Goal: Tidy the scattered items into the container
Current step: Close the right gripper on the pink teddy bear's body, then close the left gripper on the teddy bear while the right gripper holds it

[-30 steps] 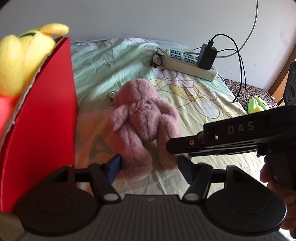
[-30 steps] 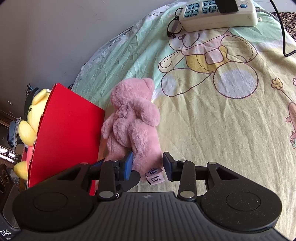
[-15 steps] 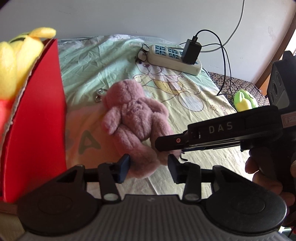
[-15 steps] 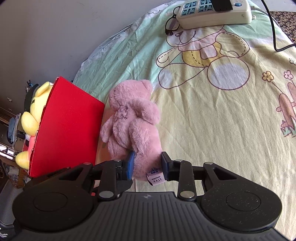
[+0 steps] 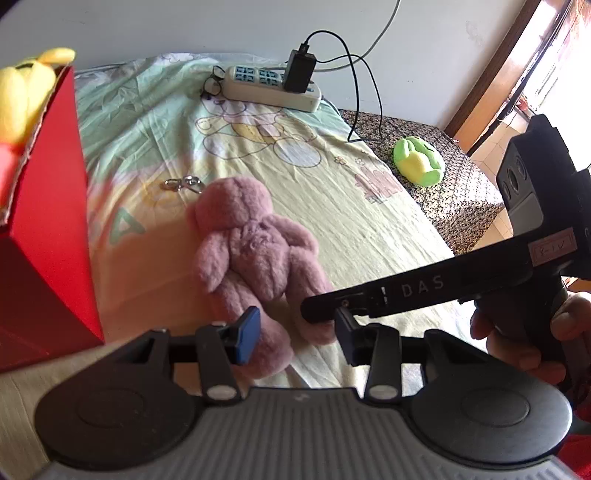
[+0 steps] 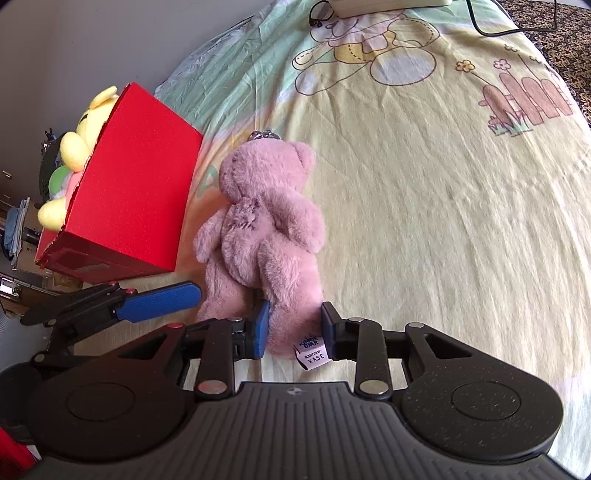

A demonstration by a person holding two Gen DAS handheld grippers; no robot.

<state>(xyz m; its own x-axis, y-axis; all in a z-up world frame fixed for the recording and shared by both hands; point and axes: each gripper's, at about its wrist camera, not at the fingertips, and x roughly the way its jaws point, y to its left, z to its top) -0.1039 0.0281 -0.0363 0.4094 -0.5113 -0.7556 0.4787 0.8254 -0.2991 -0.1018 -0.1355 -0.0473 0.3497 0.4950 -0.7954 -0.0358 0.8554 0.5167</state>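
- Right fingers [image 6: 260,325] now clenched on one leg of the pink teddy bear [image 5: 255,251], fur bulging between the pads; a second ago set wider, with the leg loose between them.
- Left fingers [image 5: 247,334] drawn in much narrower than a second ago around the bear's other leg, blue pad against the fur; far pad hidden behind the right tool, so cannot tell whether truly clamped.
- Bear itself not yet lifted: face down on the bed sheet [image 6: 443,221], head towards the keyring [image 5: 183,183], just beside the red box [image 5: 48,221].
- Judged meaning: grasp about made, two-handed, with the lift over the box wall probably next; soft legs likely to stretch and let the body sag.
- Box already carrying a yellow plush toy [image 5: 22,92] that sticks out over the rim.
- Green plush toy [image 5: 417,162] well apart on the patterned mattress edge [image 5: 461,192], not yet tidied.
- Cartoon-print sheet wrinkled; power strip [image 5: 269,88] with a charger and glasses [image 5: 212,86] at the far end by the pale wall [image 5: 184,29]; bright doorway at right.
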